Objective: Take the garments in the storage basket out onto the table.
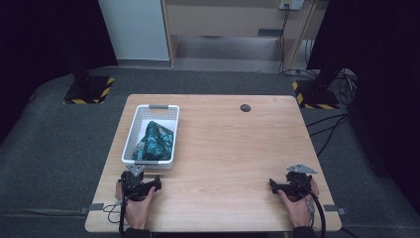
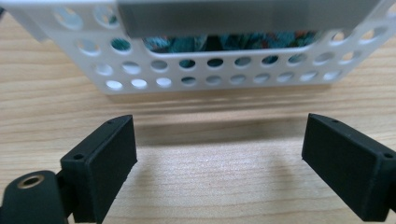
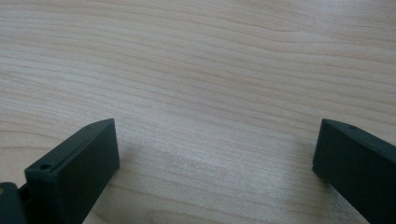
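A white perforated basket (image 1: 130,140) stands on the left side of the wooden table (image 1: 228,148). Inside it lies a crumpled teal patterned cloth (image 1: 155,141). My left gripper (image 1: 141,181) rests on the table just in front of the basket's near wall, open and holding nothing. In the left gripper view its jaws (image 2: 219,140) spread wide towards the basket (image 2: 140,70), and the cloth (image 2: 224,42) shows through the handle slot. At the table's front right, my right gripper (image 1: 291,183) is open over bare wood, nothing between its fingers (image 3: 217,144).
A small dark round spot (image 1: 245,107) sits near the table's far edge. Two stands with yellow-black striped bases (image 1: 89,90) (image 1: 317,95) are on the grey floor behind the table. Cables (image 1: 332,129) trail off to the right.
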Motion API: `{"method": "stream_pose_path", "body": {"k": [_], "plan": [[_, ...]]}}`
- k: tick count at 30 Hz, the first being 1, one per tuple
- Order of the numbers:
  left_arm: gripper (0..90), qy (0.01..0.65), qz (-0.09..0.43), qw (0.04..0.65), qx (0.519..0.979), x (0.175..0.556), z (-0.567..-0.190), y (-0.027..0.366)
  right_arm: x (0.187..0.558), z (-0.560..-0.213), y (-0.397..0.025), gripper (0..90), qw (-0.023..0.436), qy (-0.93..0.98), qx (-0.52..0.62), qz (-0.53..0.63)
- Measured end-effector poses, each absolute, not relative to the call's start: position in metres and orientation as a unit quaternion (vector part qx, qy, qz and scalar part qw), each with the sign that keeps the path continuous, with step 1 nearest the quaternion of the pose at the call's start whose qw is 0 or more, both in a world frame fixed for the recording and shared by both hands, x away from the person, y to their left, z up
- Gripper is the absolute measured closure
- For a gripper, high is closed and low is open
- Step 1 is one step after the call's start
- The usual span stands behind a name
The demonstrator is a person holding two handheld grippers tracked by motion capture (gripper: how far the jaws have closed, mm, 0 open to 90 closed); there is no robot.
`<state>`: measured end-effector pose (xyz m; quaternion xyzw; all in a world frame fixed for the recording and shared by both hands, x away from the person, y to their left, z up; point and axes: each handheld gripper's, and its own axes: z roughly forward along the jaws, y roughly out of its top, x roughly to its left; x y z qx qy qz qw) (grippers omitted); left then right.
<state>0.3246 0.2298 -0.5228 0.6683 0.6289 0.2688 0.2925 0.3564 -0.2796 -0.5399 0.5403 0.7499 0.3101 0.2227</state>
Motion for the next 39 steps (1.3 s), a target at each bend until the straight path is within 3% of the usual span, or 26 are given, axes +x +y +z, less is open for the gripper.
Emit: {"method": "stream_pose_path", "body": {"k": [39], "plan": [[9.4,0.597,0.281,0.345,0.667,0.317,-0.479,0.213,0.356,-0.54,-0.28,0.4,0.223,0.75,0.54,0.31]]}}
